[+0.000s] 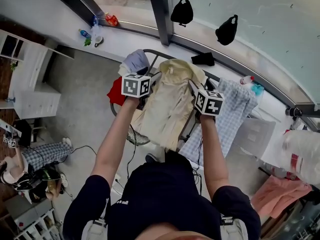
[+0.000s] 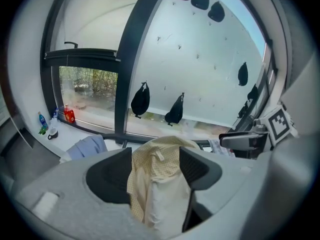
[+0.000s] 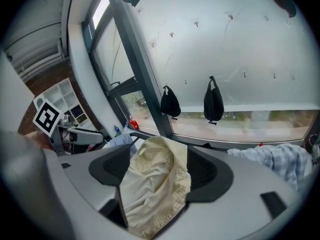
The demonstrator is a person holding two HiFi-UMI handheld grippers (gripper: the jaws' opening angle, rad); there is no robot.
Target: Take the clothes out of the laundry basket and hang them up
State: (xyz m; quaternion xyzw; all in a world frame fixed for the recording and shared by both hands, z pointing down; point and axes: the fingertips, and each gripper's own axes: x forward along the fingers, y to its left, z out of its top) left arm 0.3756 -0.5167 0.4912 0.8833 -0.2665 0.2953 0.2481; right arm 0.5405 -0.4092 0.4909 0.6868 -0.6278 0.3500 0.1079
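Note:
A pale yellow checked shirt (image 1: 170, 109) hangs draped over the top of a dark drying rack (image 1: 159, 54) in front of the window. My left gripper (image 1: 149, 84) is at the shirt's left shoulder and my right gripper (image 1: 196, 93) at its right shoulder. In the left gripper view the shirt (image 2: 155, 189) lies loosely between the wide-apart jaws of the left gripper (image 2: 155, 154), open. In the right gripper view the right gripper (image 3: 160, 151) is likewise open, with folds of the shirt (image 3: 150, 189) sagging between its jaws. No laundry basket shows clearly.
A blue checked garment (image 1: 235, 109) hangs on the rack to the right, a pale lavender one (image 1: 136, 61) and a red cloth (image 1: 116, 93) to the left. Black bags (image 1: 182, 10) hang on the window glass. Bottles (image 1: 111, 19) stand on the sill. A person (image 1: 30, 164) sits on the floor at lower left.

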